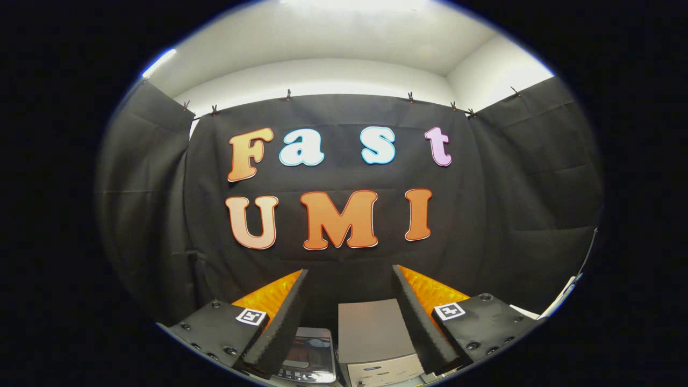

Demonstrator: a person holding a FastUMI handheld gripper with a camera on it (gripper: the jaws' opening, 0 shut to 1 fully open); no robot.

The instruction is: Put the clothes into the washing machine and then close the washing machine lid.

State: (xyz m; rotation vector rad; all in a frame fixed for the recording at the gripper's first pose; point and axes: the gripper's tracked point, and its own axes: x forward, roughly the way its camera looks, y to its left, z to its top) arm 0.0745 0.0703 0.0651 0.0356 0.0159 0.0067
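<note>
The claw (pixel 349 277) is spread wide with nothing between its fingers (pixel 282 322); the two fingers angle outward from each other and their inner faces carry a ridged, foam-like padding. Each finger sits on a boxy block studded with small round screws and bearing a square printed marker.

Low down, seen through the gap between the fingers, stands the washing machine (pixel 376 344), a small boxy appliance with a pale grey, smooth, plastic-looking shell. Its lid (pixel 368 330) looks like a flat rectangular panel, matte and plain, standing raised; the panel's long axis runs roughly up and away from the claw, toward the booth wall. Below the lid, the front of the machine shows a lighter band with a few dark oval marks, too small to make out.

Just beside the machine, close behind the left finger, lies a glossy dark panel (pixel 312 349) with rounded corners and a silvery frame, catching reflections; what it belongs to cannot be told from here.

Beyond all this hangs the black cloth wall (pixel 510 215), creased in soft vertical folds and pinned along its top by small clips, with a plain white wall and ceiling above.
</note>
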